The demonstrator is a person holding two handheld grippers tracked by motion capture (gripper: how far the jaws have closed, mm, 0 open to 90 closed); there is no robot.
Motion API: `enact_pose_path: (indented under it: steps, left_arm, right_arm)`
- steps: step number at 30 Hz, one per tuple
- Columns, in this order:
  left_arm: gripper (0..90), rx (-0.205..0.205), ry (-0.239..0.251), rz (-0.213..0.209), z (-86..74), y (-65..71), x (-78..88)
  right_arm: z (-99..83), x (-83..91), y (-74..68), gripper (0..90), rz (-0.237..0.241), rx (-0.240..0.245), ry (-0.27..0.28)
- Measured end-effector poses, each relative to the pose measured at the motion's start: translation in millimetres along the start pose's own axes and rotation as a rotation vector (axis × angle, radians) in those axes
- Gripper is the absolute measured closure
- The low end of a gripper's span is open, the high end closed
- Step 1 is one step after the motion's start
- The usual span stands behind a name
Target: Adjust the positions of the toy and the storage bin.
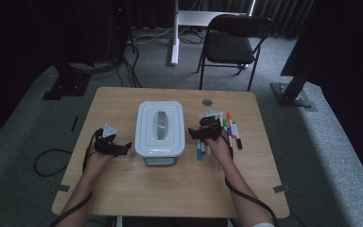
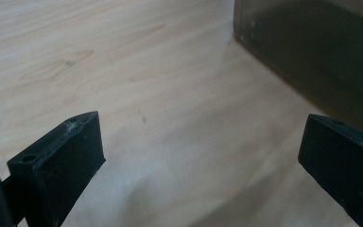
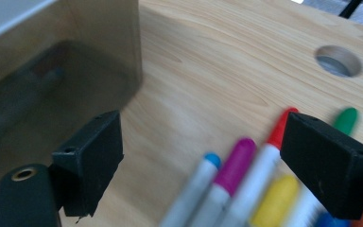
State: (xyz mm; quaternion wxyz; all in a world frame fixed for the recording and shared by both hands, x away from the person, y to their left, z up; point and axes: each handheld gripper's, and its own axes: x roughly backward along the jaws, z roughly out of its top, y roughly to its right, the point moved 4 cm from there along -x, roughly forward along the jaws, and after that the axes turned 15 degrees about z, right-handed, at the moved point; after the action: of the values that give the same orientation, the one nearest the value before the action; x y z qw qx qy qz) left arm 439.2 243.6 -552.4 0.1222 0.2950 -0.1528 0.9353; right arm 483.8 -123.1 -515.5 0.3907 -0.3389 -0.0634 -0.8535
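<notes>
Markers lay in a loose row on the wooden table, at about three o'clock from the lidded container at its middle. In the right gripper view their caps read blue, magenta, red, yellow and green, pointing away from the camera toward twelve o'clock.

The right gripper hovered over the near end of that row with its jaws spread wide and nothing between them. The left gripper sat at nine o'clock of the container, just beside its wall, jaws likewise parted and empty over bare wood.

Each marker looked light, rigid and smooth-barrelled, so it would likely roll or skid if nudged sideways. Packed side by side, they left little room for a jaw to drop between neighbours; the blue-capped one at the row's edge seemed the easiest to take, pinched across the mid-barrel rather than the tapering cap.

The container had a white lid with a grey handle and a translucent body; it seemed stiff plastic, and that handle was the obvious hold.
</notes>
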Motion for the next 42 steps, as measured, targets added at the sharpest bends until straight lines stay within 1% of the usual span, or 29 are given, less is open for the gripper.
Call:
enact_pose_path:
  steps: [1,3,4,5,8,9,10,12,13,14,16,17,18,19,20,22,24,26,28,30,31,32,35,39,42]
  left_arm:
    - [1.4,-0.003,0.009,-0.003,6.5,0.8,-3.7]
    - [1.4,-0.011,0.011,-0.004,13.7,1.2,-7.8]
    - [1.4,-0.011,0.011,-0.004,13.7,1.2,-7.8]
    - [1.4,-0.018,0.014,0.002,20.9,0.7,-11.6]
    - [1.4,-0.027,0.026,-0.005,29.8,2.5,-15.0]
    - [1.4,-0.029,0.026,-0.010,32.0,3.4,-16.4]
    - [1.4,-0.035,0.025,-0.005,33.9,4.4,-17.8]
    - [1.4,-0.037,0.035,-0.024,37.4,7.7,-19.1]
    - [1.4,-0.037,0.041,-0.035,39.0,10.0,-18.7]
    - [1.3,-0.043,0.043,-0.043,40.5,12.4,-18.3]
    - [1.4,-0.063,0.041,-0.012,42.5,15.1,-17.0]
    - [1.5,-0.063,0.041,-0.012,42.5,15.1,-17.0]
    - [1.5,-0.068,0.045,-0.003,42.7,16.1,-15.9]
    - [1.5,-0.062,0.041,-0.001,42.2,17.8,-14.5]
    - [1.7,-0.058,0.037,-0.003,42.1,19.4,-13.8]
    - [1.9,-0.060,0.037,0.001,41.3,21.7,-11.5]
    - [1.8,-0.058,0.038,-0.004,40.0,24.0,-9.1]
    - [1.8,-0.065,0.038,-0.006,38.0,26.7,-5.1]
    - [1.8,-0.071,0.048,0.007,35.7,30.2,-0.9]
    - [1.8,-0.071,0.046,0.010,34.9,31.6,1.1]
    - [1.8,-0.082,0.045,0.010,33.0,34.9,5.9]
    - [1.8,-0.089,0.040,0.008,32.1,35.8,8.3]
    - [1.8,-0.092,0.039,0.002,29.1,40.2,14.6]
    - [1.8,-0.099,0.037,-0.008,24.1,47.2,24.0]
    - [1.8,-0.120,0.038,-0.009,20.2,52.6,31.7]
  right_arm:
    - [4.9,-11.6,0.8,14.1,0.012,-0.020,-0.020]
    - [7.8,-20.3,0.4,14.1,0.019,-0.026,-0.040]
    - [7.8,-20.3,0.4,14.1,0.019,-0.026,-0.040]
    - [11.4,-29.8,1.0,14.1,0.022,-0.021,-0.050]
    - [15.6,-37.8,4.2,14.1,0.013,-0.032,-0.052]
    - [17.4,-39.6,5.3,14.2,0.005,-0.037,-0.043]
    - [19.1,-41.2,5.3,14.3,0.012,-0.046,-0.038]
    - [22.0,-44.1,3.8,14.9,0.047,-0.062,-0.032]
    - [23.5,-45.0,2.2,19.4,0.048,-0.058,-0.031]
    - [24.8,-45.6,1.1,20.2,0.042,-0.043,-0.035]
    - [26.2,-46.8,0.0,20.7,0.037,-0.022,-0.043]
    - [26.2,-46.8,0.0,20.7,0.037,-0.022,-0.043]
    - [25.8,-47.7,0.1,20.7,0.040,-0.021,-0.057]
    - [25.1,-48.5,-0.3,20.8,0.039,-0.018,-0.071]
    - [23.8,-49.8,-1.0,22.2,0.034,-0.031,-0.086]
    - [22.7,-50.0,-1.5,23.9,0.046,-0.050,-0.075]
    - [20.9,-49.4,-1.1,24.1,0.071,-0.070,-0.065]
    - [19.5,-48.3,-2.0,24.2,0.082,-0.071,-0.051]
    - [17.8,-46.7,-3.0,24.7,0.091,-0.071,-0.049]
    - [17.2,-46.3,-4.1,25.1,0.099,-0.068,-0.047]
    - [16.8,-45.8,-4.8,25.1,0.103,-0.063,-0.050]
    - [15.4,-44.1,-7.0,25.4,0.117,-0.052,-0.055]
    - [12.3,-42.1,-9.3,25.9,0.142,-0.040,-0.062]
    - [8.8,-38.5,-12.6,26.2,0.168,-0.018,-0.067]
    - [5.8,-35.0,-16.3,26.2,0.178,0.002,-0.058]
